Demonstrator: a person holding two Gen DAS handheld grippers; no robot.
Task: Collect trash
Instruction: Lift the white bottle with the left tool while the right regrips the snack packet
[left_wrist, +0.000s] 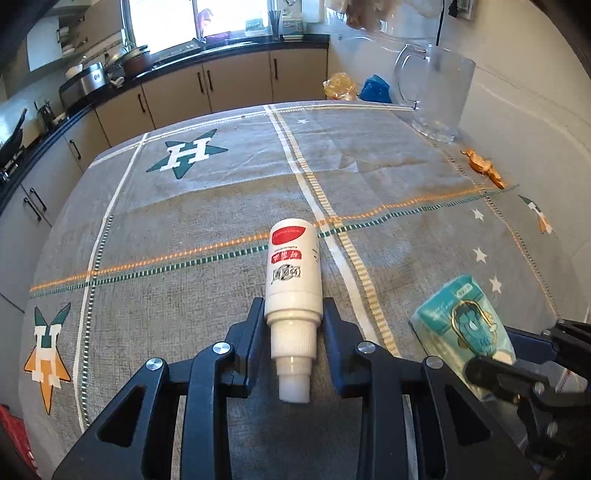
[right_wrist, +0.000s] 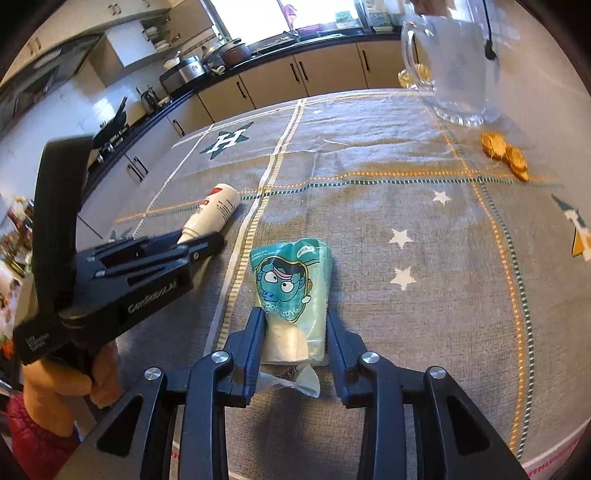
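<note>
A white bottle (left_wrist: 293, 273) with a red label lies on its side on the grey tablecloth (left_wrist: 184, 221), neck toward me. My left gripper (left_wrist: 293, 306) is shut on its shoulder, a finger pressing each side. From the right wrist view the same bottle (right_wrist: 218, 210) pokes out of the left gripper (right_wrist: 195, 240). A teal cartoon-printed packet (right_wrist: 291, 288) lies flat between the fingers of my right gripper (right_wrist: 293, 314), which stand close beside it and open. In the left wrist view the packet (left_wrist: 465, 317) sits at the right, with the right gripper (left_wrist: 517, 350) behind it.
A clear glass jug (left_wrist: 439, 92) stands at the far right of the table, with orange scraps (left_wrist: 484, 166) in front of it. A yellow bag (left_wrist: 340, 86) and a blue bag (left_wrist: 375, 88) lie past the far edge. A hand (right_wrist: 74, 380) holds the left gripper.
</note>
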